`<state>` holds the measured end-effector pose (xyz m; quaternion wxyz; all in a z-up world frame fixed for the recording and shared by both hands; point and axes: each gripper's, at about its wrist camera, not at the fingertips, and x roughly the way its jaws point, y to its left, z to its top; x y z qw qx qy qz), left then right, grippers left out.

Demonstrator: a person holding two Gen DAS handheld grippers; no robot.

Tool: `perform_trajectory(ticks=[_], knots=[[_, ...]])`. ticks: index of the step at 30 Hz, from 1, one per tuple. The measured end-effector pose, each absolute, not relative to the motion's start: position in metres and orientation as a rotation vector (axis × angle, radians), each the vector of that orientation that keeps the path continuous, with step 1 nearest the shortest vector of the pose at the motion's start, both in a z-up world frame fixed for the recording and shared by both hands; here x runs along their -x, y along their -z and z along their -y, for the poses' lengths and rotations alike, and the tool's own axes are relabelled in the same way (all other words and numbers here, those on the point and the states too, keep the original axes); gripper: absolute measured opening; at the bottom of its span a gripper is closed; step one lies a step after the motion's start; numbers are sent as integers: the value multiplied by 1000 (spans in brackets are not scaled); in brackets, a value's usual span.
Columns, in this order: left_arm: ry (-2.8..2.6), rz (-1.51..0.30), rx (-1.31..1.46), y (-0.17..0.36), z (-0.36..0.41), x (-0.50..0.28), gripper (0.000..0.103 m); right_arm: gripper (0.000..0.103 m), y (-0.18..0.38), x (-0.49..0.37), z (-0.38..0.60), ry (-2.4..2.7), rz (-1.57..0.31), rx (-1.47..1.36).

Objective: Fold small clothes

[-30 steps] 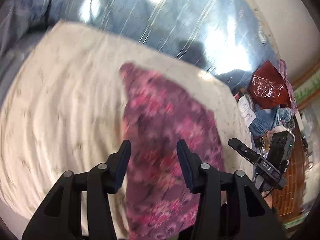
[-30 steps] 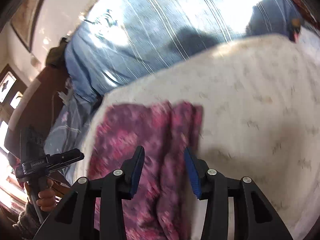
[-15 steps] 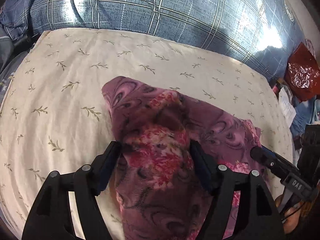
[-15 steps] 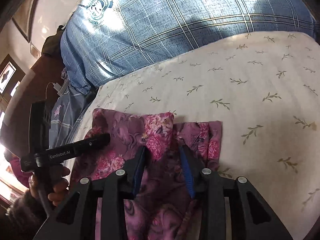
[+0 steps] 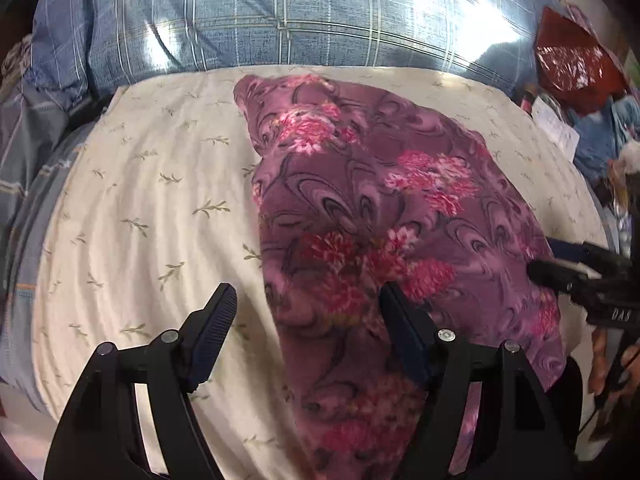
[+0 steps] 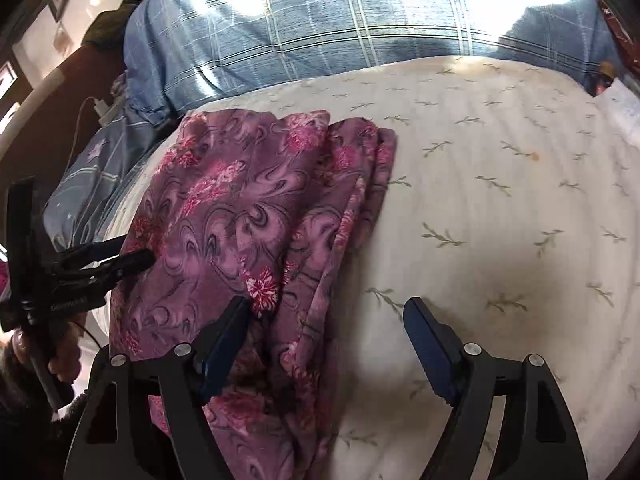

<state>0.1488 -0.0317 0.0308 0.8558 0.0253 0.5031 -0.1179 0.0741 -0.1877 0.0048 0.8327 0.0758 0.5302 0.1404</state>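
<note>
A purple garment with pink flowers [image 5: 384, 216] lies folded lengthwise on the cream leaf-print sheet [image 5: 152, 208]. My left gripper [image 5: 308, 304] hovers over its near left edge, jaws wide and still opening; the cloth's edge lies between the fingers and no pad presses it. In the right wrist view the same garment [image 6: 240, 208] shows stacked folds along its right side. My right gripper [image 6: 328, 316] is above that edge, jaws opening wide, the left finger over cloth and the right over bare sheet [image 6: 500, 208]. Each gripper shows in the other's view, the right one [image 5: 560, 268] and the left one [image 6: 120, 260].
A blue plaid pillow [image 5: 304, 12] runs along the far side of the sheet. A red plastic bag [image 5: 576, 68] and piled clutter sit at the far right. A white charger with its cable [image 6: 102, 110] lies by the bed's left edge. A hand [image 6: 60, 356] holds the left gripper.
Both grippers have let go of the garment and spread their jaws. The bunched cloth that was lifted between the fingers now lies flat and folded on the sheet.
</note>
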Motion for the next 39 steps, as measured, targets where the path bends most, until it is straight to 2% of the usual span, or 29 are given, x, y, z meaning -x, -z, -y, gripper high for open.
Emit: perform_trajectory(ticks=[4, 11, 15, 28, 39], knots=[[186, -1003, -110, -46, 21, -132, 83, 86, -25, -59, 180, -193, -1102, -2], [149, -1009, -87, -40, 8, -91, 83, 89, -36, -33, 169, -89, -1066, 135], [98, -979, -177, -41, 14, -69, 83, 96, -45, -17, 158, -66, -1024, 203], [87, -887, -234, -58, 21, -34, 83, 97, -55, 23, 151, -92, -1015, 234], [155, -921, -239, -57, 35, -17, 83, 97, -53, 38, 165, -44, -1038, 204]])
